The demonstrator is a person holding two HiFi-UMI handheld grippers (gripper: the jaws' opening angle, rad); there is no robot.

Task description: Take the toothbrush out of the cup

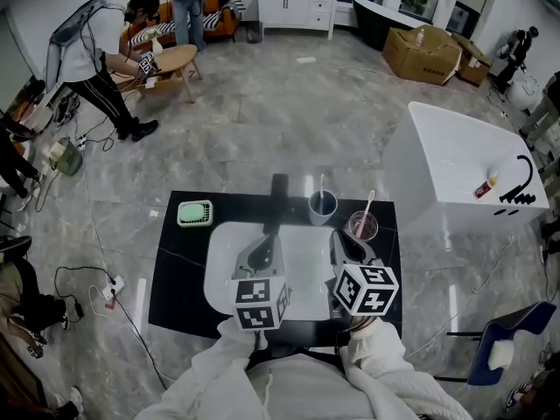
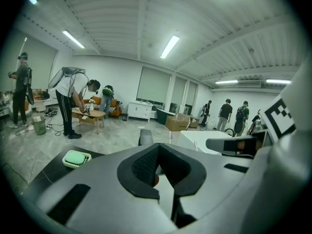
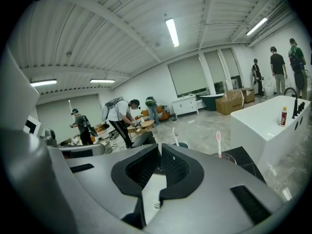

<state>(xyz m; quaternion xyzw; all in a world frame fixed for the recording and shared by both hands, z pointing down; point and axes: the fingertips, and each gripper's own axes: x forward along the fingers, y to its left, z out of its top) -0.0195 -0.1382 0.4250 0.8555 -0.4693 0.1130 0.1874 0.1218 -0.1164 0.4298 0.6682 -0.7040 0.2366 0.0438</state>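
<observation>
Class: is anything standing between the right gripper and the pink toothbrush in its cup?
Nothing visible does. The right gripper, jaws together and empty, sits just short of the pink toothbrush in its cup; the blue cup stands aside, to its left.

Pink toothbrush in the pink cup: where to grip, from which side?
Grip the pink toothbrush on its bare handle just above the rim of the pink cup. It stands nearly upright, leaning slightly right, so come from the near side with the right gripper, the closer one, jaws either side of the handle, then probably lift along the lean. The blue cup stands apart at the left.
</observation>
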